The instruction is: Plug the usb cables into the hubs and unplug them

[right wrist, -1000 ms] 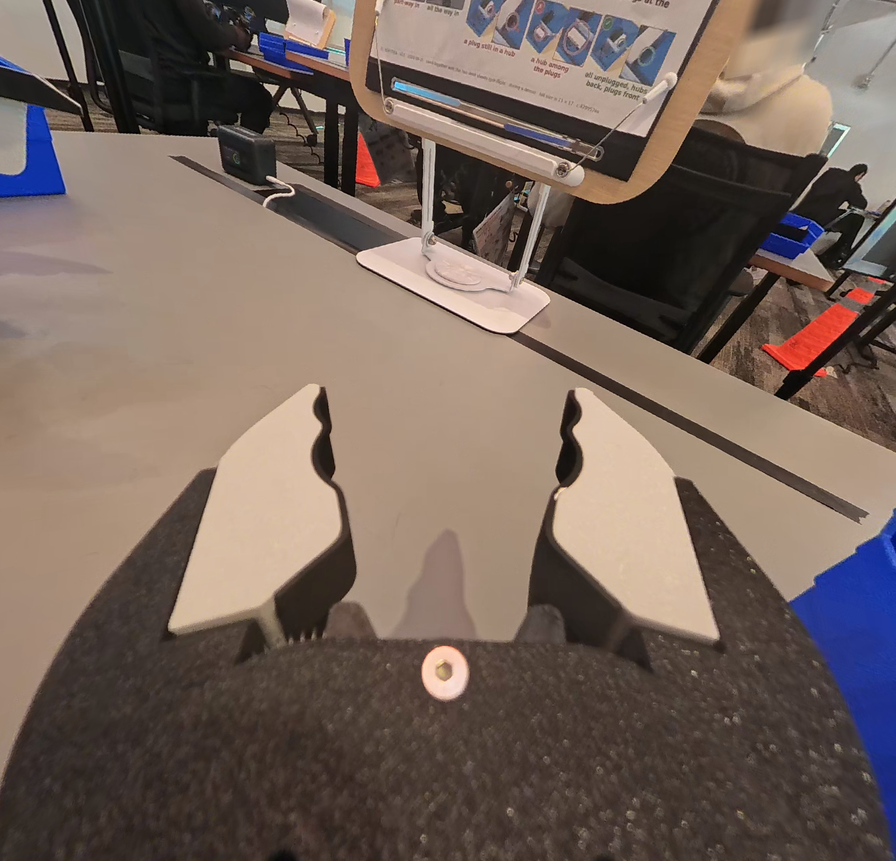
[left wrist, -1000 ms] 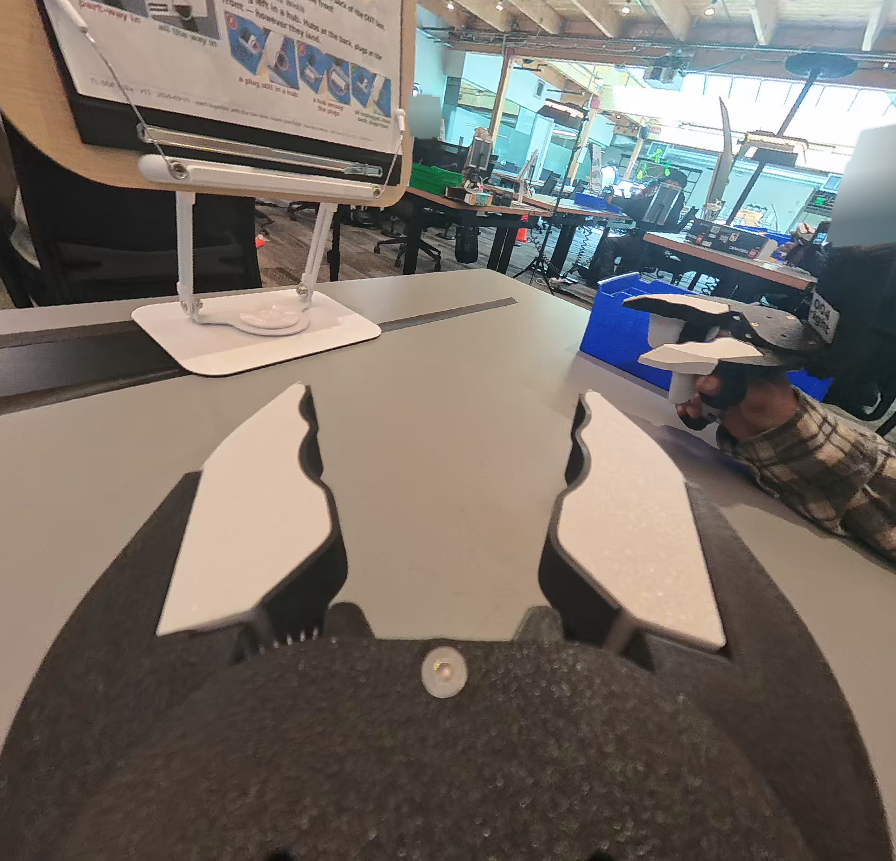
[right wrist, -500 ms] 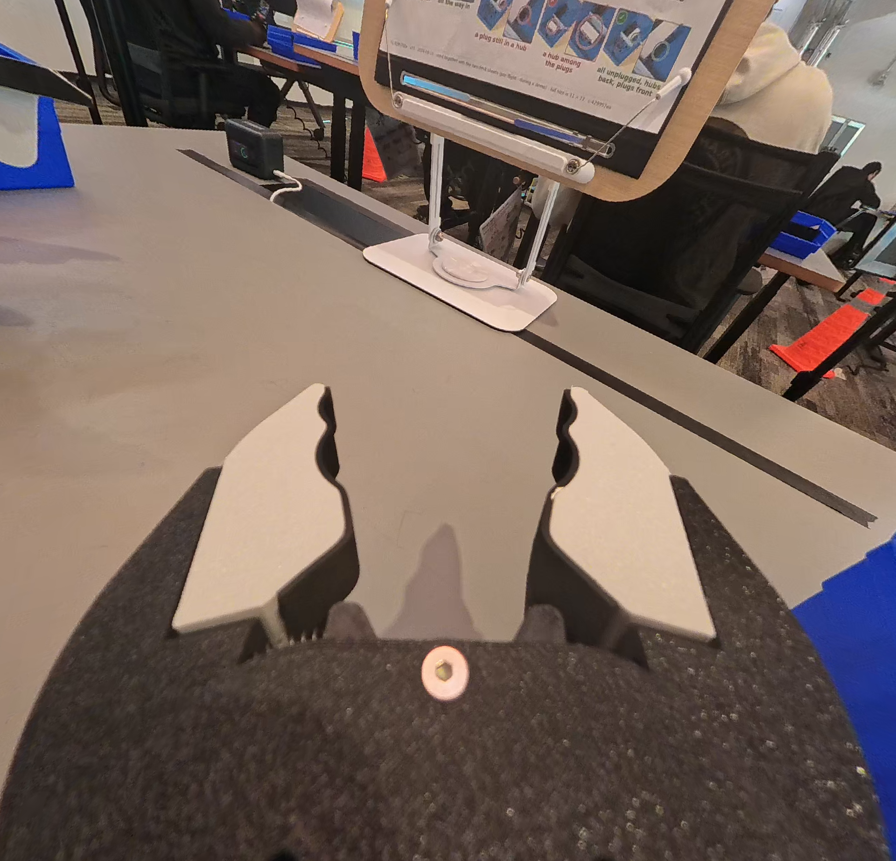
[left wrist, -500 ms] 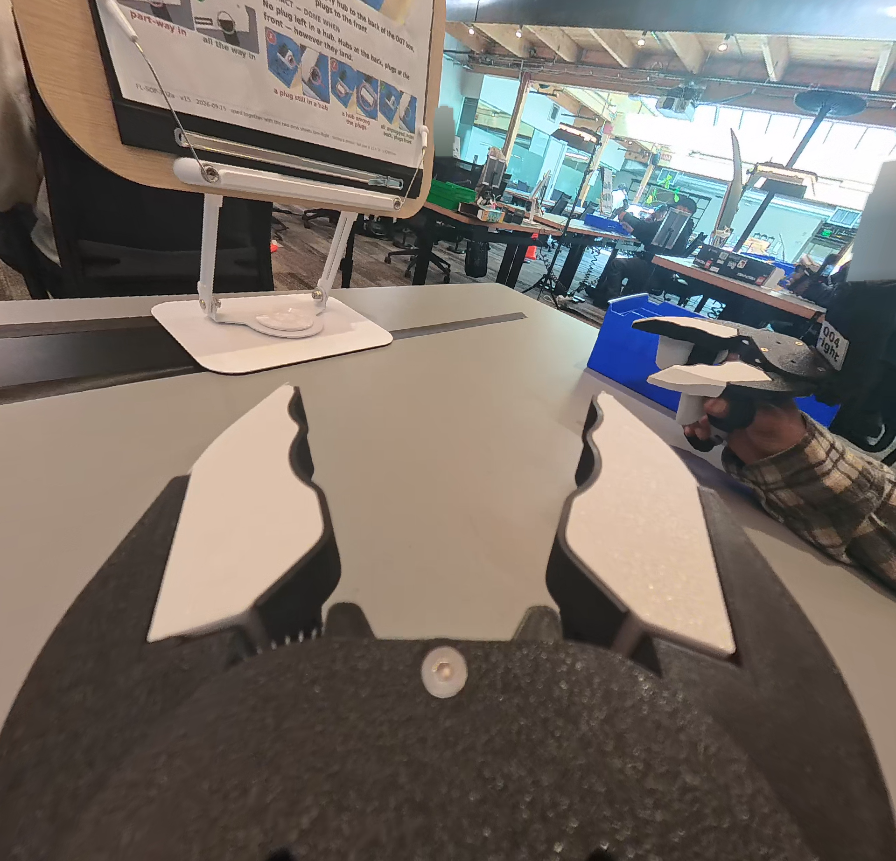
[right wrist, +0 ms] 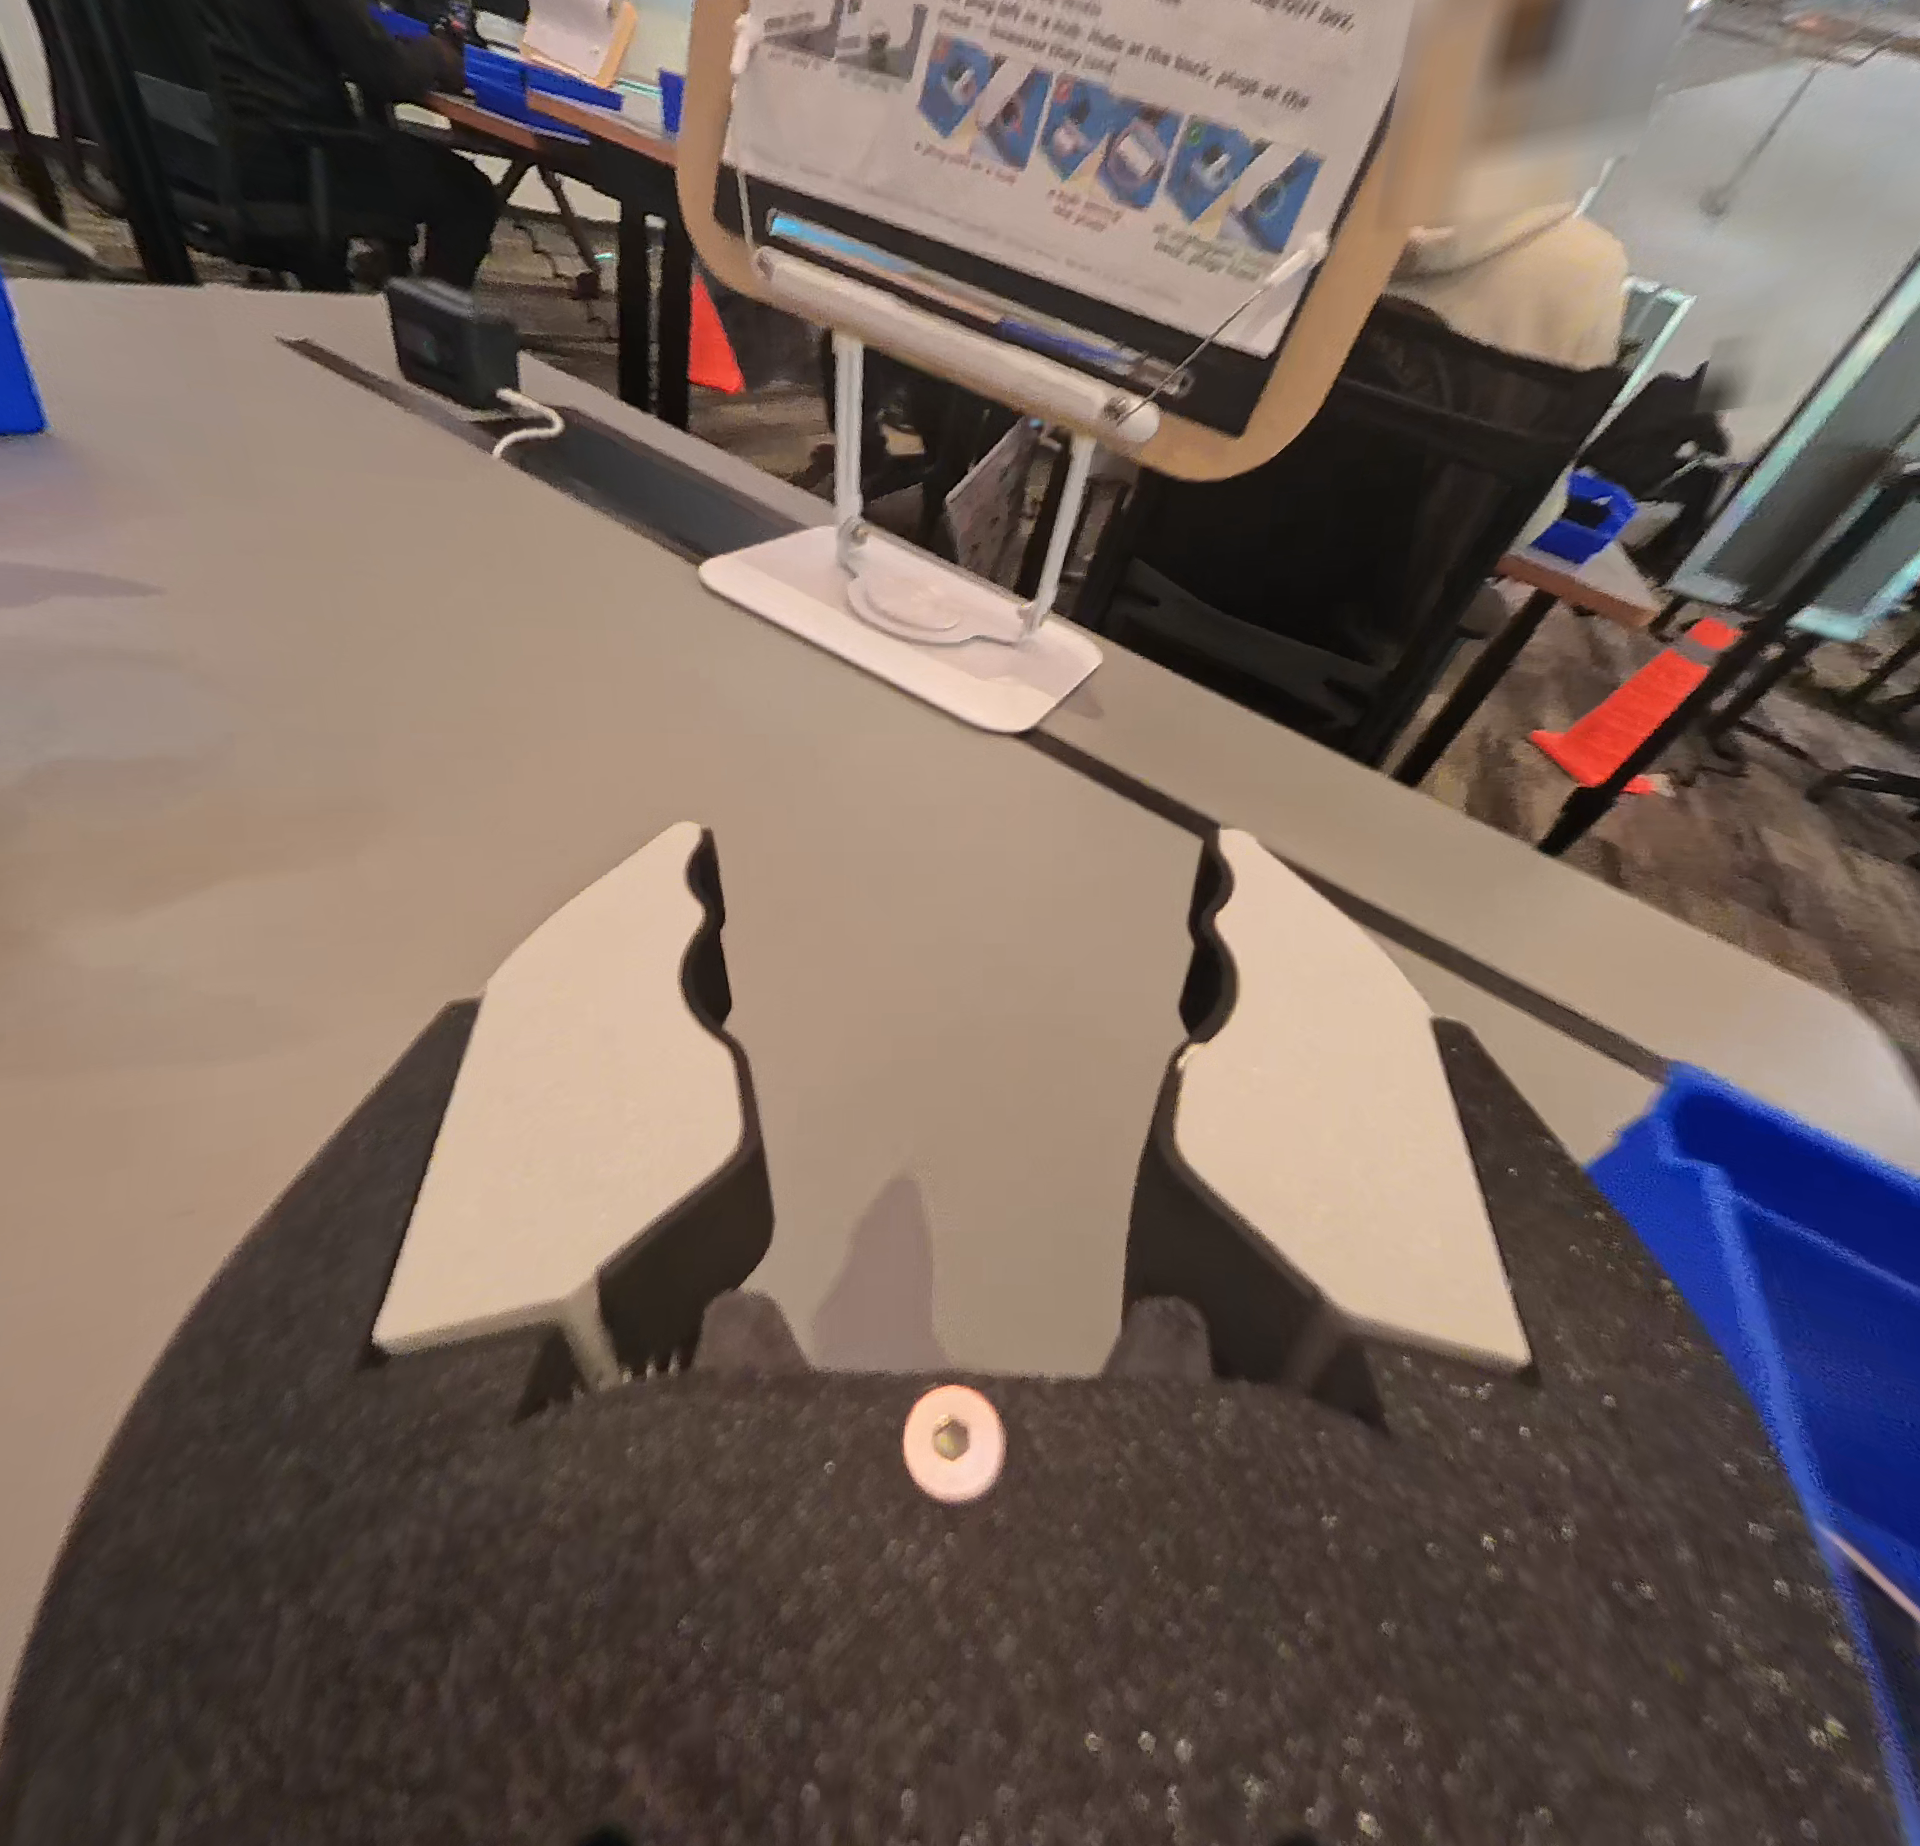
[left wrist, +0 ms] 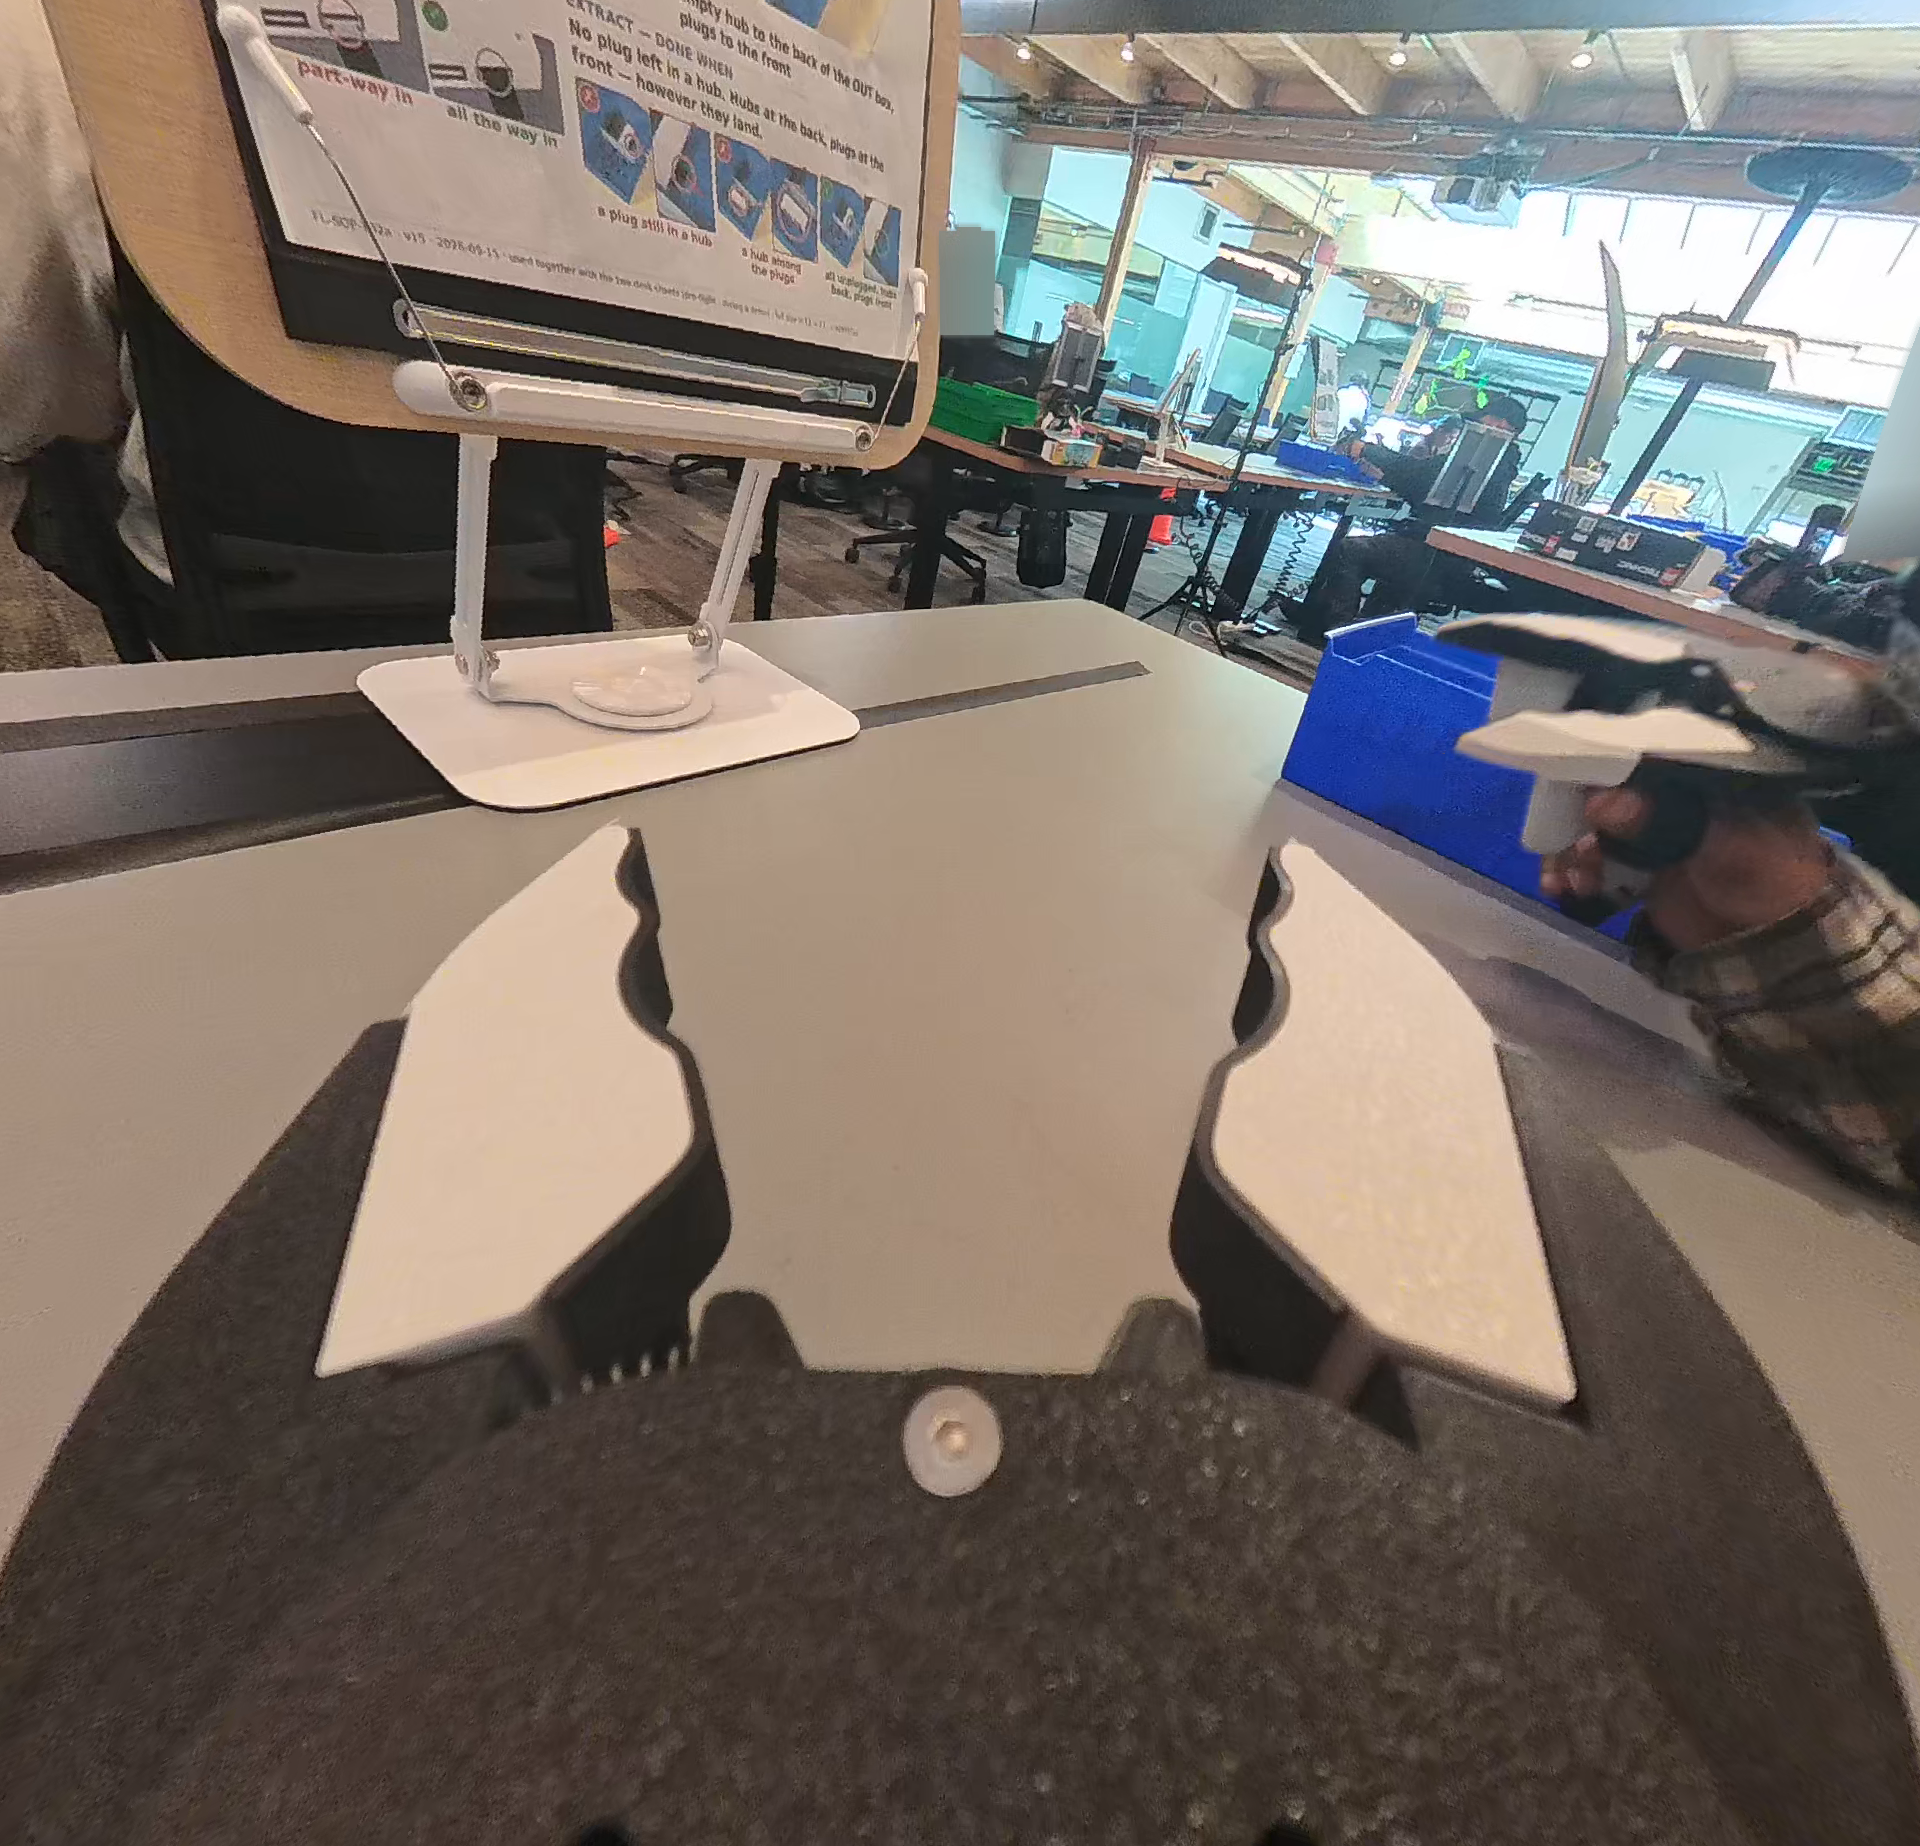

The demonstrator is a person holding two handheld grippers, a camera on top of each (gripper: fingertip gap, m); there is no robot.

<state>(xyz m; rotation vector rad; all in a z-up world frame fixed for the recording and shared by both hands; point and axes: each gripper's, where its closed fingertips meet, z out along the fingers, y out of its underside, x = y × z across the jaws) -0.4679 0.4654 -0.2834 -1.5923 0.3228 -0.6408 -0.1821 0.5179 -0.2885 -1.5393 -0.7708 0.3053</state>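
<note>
Left gripper (left wrist: 951, 851) and right gripper (right wrist: 956, 840) both hover, jaws spread wide, holding nothing.

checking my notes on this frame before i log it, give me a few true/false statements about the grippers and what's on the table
1. The left gripper is open with nothing between its fingers. True.
2. The right gripper is shut on a usb cable. False: it is open and empty, and no cable or hub shows near it.
3. A white document stand holding an instruction sheet stands on the grey table. True.
4. The blue bin lies to the left of the right gripper in the right wrist view. False: it is at the right edge.
5. In the left wrist view, the right gripper shows far right, in front of a blue bin. True.
</note>
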